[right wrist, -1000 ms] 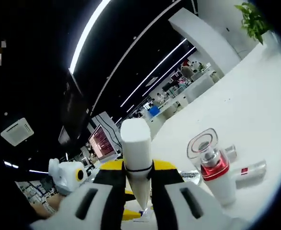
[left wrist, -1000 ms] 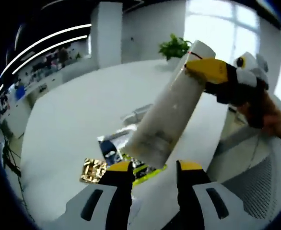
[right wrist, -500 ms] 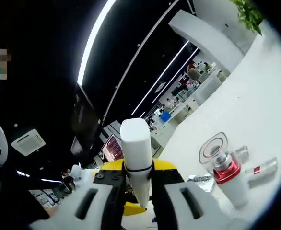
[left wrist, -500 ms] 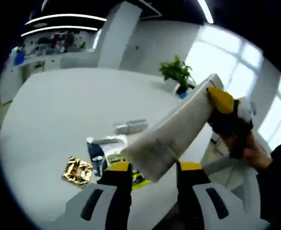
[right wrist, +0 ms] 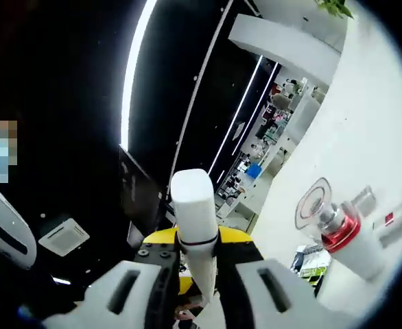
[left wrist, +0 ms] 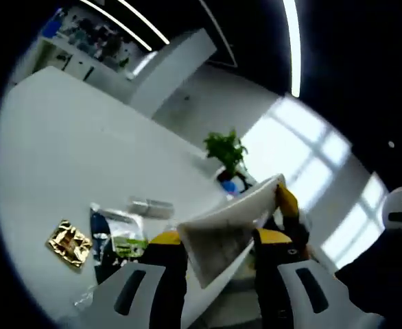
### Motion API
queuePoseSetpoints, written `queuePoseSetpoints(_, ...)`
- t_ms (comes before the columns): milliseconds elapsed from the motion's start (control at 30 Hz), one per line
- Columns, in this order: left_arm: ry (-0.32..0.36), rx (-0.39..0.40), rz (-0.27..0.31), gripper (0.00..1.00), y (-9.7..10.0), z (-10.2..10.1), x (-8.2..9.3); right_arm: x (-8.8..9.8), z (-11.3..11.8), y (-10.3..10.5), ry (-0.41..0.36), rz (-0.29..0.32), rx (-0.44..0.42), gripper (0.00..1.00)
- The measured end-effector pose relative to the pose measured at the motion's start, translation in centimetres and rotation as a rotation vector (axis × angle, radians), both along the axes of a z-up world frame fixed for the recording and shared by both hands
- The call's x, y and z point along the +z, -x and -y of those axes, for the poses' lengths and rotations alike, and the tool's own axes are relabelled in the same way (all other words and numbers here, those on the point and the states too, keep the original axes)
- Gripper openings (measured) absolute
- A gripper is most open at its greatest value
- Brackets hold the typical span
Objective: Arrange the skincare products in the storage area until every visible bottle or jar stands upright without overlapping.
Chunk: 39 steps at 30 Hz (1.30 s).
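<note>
A white tube hangs in the air above the white table, slanting up to the right. Its flat wide end lies between my left gripper's open jaws; I cannot tell whether they touch it. In the left gripper view my right gripper comes in from the right, clamped near the tube's cap end. In the right gripper view my right gripper is shut on the tube just below its white cap. A white bottle with a red collar and clear cap is on the table.
A gold packet, several sachets and a silver tube lie on the table near its edge. A clear tube with a red mark and a green sachet lie by the bottle. A potted plant stands far back.
Both views have tilted upward. The tube's flat end has come down from above the left jaws to between them. The right gripper has kept its hold.
</note>
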<state>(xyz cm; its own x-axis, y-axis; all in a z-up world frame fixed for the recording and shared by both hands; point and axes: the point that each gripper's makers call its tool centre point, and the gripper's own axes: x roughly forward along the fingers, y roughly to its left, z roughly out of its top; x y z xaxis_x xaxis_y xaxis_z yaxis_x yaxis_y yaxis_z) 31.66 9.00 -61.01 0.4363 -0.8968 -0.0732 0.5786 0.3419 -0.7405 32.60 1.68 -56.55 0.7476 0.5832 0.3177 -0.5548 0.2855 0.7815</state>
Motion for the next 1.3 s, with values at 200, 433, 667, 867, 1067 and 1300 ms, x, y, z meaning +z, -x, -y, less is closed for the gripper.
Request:
queuePoseSetpoints(200,0.014,0.012,-0.042,0.26,-0.5,0.3,0.1,-1.4,0.9,-0.4,-0.112,-0.104,-0.004,0.18)
queuePoseSetpoints(433,-0.055,0.017,-0.059,0.28,-0.4,0.4,-0.6,-2.1,0.7,-0.4,-0.087,-0.147,-0.011,0.18)
queuePoseSetpoints(667,0.031,0.052,-0.094,0.18,-0.2,-0.3,0.5,-2.4,0.5,-0.4,-0.107,-0.174,0.006,0.19)
queuePoseSetpoints(867,0.023,0.049,-0.080,0.15,0.1,-0.5,0.8,-2.4,0.2,-0.3,-0.118,-0.178,0.021,0.19)
queuePoseSetpoints(1067,0.041,0.011,-0.059,0.09,0.9,-1.3,2.1,-2.3,-0.3,-0.1,-0.160,-0.190,0.056,0.19)
queuePoseSetpoints(1300,0.010,0.024,-0.026,0.05,1.7,-2.2,3.1,-2.1,-1.4,0.2,-0.187,-0.194,0.119,0.21)
